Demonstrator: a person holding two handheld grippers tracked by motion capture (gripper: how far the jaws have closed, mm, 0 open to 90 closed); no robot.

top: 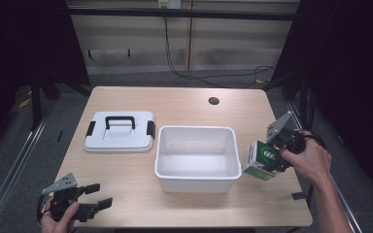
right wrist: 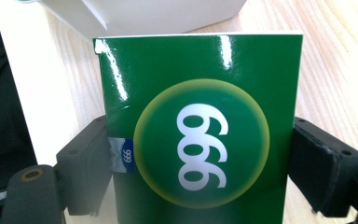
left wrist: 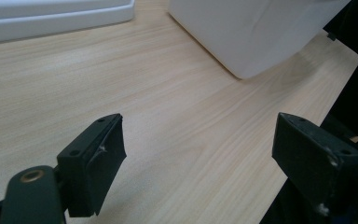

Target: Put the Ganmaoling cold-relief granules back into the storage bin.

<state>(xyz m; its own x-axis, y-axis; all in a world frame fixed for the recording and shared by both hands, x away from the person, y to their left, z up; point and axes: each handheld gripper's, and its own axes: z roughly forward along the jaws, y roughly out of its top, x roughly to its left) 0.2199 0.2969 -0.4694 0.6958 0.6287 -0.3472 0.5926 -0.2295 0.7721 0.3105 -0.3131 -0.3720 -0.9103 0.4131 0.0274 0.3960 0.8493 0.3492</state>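
A green box marked "999" (top: pixel 261 158) hangs just right of the white bin (top: pixel 197 175), held by my right gripper (top: pixel 274 156). In the right gripper view the green box (right wrist: pixel 200 130) sits between both black pads (right wrist: pixel 319 172), pressed on its two sides, with the bin's wall (right wrist: pixel 135 14) just beyond it. My left gripper (top: pixel 96 195) rests low at the table's front left corner, jaws wide apart and nothing between them. Its view shows its own pads (left wrist: pixel 95 161) over bare wood, with the bin's corner (left wrist: pixel 247 32) ahead.
A white lid with a black handle and side latches (top: pixel 120 131) lies flat left of the bin. A round cable hole (top: pixel 213 101) sits near the table's far edge. Black cables trail on the floor behind the wooden table (top: pixel 184 102).
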